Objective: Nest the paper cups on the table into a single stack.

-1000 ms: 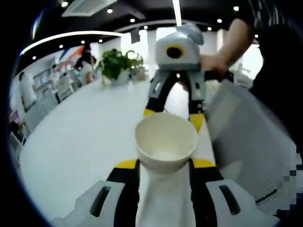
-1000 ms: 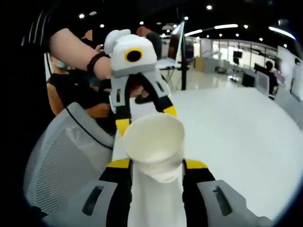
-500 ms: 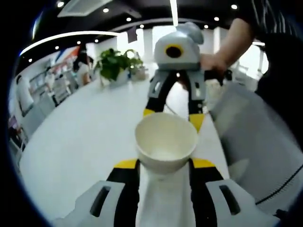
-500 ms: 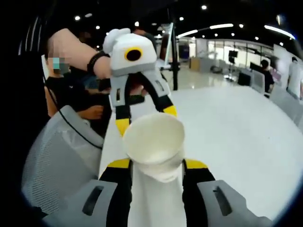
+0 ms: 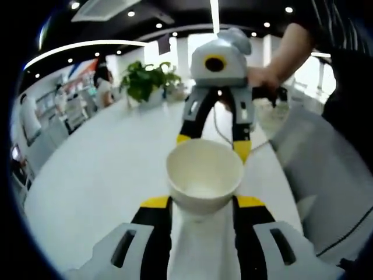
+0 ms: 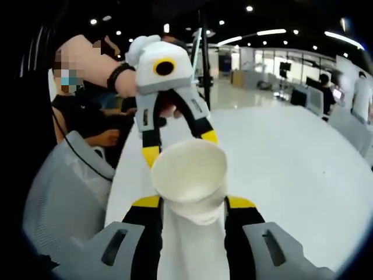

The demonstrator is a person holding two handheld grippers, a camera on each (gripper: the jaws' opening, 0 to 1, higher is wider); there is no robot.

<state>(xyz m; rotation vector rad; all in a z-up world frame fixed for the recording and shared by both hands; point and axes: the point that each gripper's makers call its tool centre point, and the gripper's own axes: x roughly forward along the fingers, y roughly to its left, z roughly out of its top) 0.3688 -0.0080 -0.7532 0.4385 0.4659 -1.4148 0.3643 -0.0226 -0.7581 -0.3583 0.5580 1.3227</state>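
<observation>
both grippers, left (image 5: 203,201) & right (image 6: 192,201), clamp one paper cup (image 5: 204,174) betw. them.

An open-plan office: recessed ceiling spotlights (image 6: 253,9) along the top, grey mesh office chair (image 6: 55,198) lower left, desks with dark monitors (image 6: 298,96) upper right.

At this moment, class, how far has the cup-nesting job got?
Done: both cups are off the table. In hand: the left gripper is shut on a paper cup and the right gripper on a second cup, their open mouths facing each other across a gap. Left: turning one cup round, sliding it inside the other and setting down the single stack.
</observation>
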